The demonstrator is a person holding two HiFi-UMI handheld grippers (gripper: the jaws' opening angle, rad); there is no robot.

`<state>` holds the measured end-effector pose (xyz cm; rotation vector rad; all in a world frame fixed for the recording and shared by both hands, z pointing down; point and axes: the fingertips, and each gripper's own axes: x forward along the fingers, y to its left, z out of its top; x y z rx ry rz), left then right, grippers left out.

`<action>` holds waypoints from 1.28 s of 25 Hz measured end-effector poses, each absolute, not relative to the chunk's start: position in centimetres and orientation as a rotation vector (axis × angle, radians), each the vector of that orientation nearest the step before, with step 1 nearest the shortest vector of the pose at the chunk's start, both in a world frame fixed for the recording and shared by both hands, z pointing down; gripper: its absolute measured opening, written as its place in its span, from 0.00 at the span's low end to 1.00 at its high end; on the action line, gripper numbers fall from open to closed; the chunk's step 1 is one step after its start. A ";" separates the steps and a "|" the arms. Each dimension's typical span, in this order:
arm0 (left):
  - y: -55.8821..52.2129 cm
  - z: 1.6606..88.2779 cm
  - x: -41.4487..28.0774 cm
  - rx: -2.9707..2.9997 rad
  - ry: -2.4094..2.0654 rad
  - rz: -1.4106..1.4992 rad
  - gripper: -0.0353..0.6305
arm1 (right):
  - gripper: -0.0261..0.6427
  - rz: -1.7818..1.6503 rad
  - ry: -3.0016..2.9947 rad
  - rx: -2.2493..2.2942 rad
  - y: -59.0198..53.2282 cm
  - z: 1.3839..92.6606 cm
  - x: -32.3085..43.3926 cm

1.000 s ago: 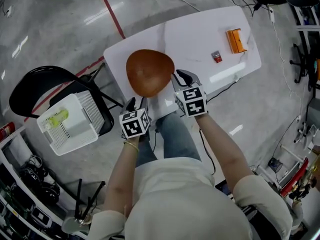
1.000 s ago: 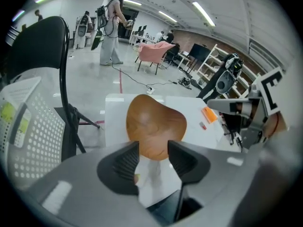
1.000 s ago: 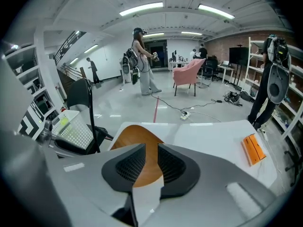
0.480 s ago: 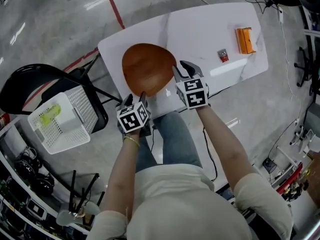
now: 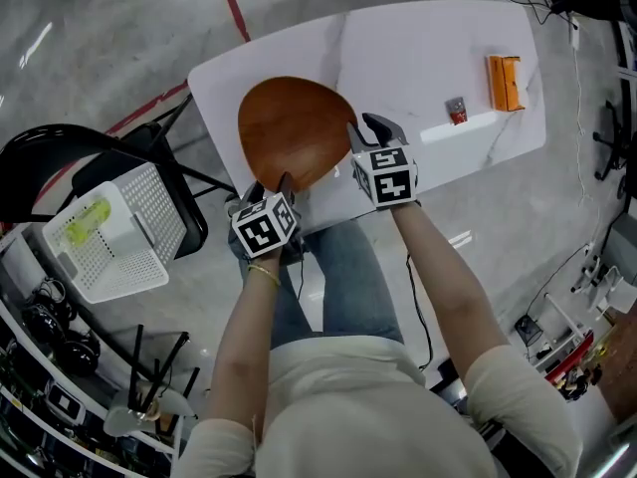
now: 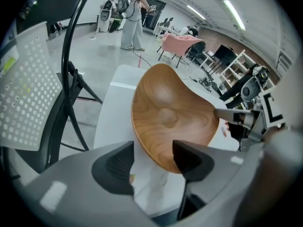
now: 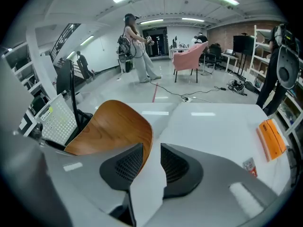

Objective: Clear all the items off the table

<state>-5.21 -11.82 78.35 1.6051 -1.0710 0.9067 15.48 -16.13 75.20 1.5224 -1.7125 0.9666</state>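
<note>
A large wooden bowl lies on the white table, close to its near edge. My left gripper is at the bowl's near rim. Its jaws are opening, and they stand wide on either side of that rim without pressing on it. At the bowl's right rim, my right gripper has one jaw inside the bowl and one outside. A narrow gap still shows beside the rim. An orange box and a small red item lie at the table's right end.
A white perforated basket with a yellow-green item inside sits on a black chair left of the table. A cable runs over the floor past the far right corner. People stand far off in the hall.
The left gripper has come closer to the bowl's near rim and its jaws have spread. The right gripper stays at the right rim. The head view has shifted, so the table appears lower.
</note>
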 end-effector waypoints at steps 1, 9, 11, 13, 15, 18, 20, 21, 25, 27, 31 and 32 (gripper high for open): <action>-11.9 78.6 -5.1 1.600 -1.078 0.903 0.42 | 0.21 0.970 -1.714 1.519 -16.2 75.5 15.5; -12.3 79.8 -4.8 1.580 -1.099 0.910 0.39 | 0.20 0.993 -1.719 1.506 -17.1 77.5 15.1; -12.3 79.9 -4.7 1.591 -1.104 0.932 0.32 | 0.20 1.001 -1.715 1.510 -17.3 77.8 15.1; -12.4 80.0 -4.7 1.594 -1.109 0.940 0.31 | 0.19 1.001 -1.715 1.512 -17.5 78.0 15.1; -12.5 80.0 -4.8 1.592 -1.112 0.936 0.31 | 0.17 0.999 -1.719 1.505 -17.6 78.1 14.9; -12.5 80.1 -4.9 1.592 -1.120 0.957 0.29 | 0.10 1.021 -1.712 1.514 -17.5 78.1 14.5; -12.6 80.0 -5.2 1.588 -1.122 0.969 0.28 | 0.09 1.048 -1.696 1.538 -17.2 78.0 14.5; -12.6 79.9 -5.3 1.583 -1.121 0.968 0.27 | 0.09 1.054 -1.693 1.547 -17.0 77.8 14.5; -12.5 79.0 -5.9 1.581 -1.134 0.957 0.25 | 0.09 1.051 -1.701 1.567 -16.4 76.7 14.0; -12.3 78.3 -6.2 1.593 -1.136 0.952 0.25 | 0.09 1.051 -1.701 1.579 -16.1 76.1 13.8; -12.1 77.0 -6.8 1.610 -1.134 0.936 0.25 | 0.09 1.039 -1.698 1.603 -15.6 74.7 13.2; -12.2 76.6 -7.0 1.615 -1.135 0.933 0.25 | 0.09 1.036 -1.698 1.608 -15.5 74.3 13.0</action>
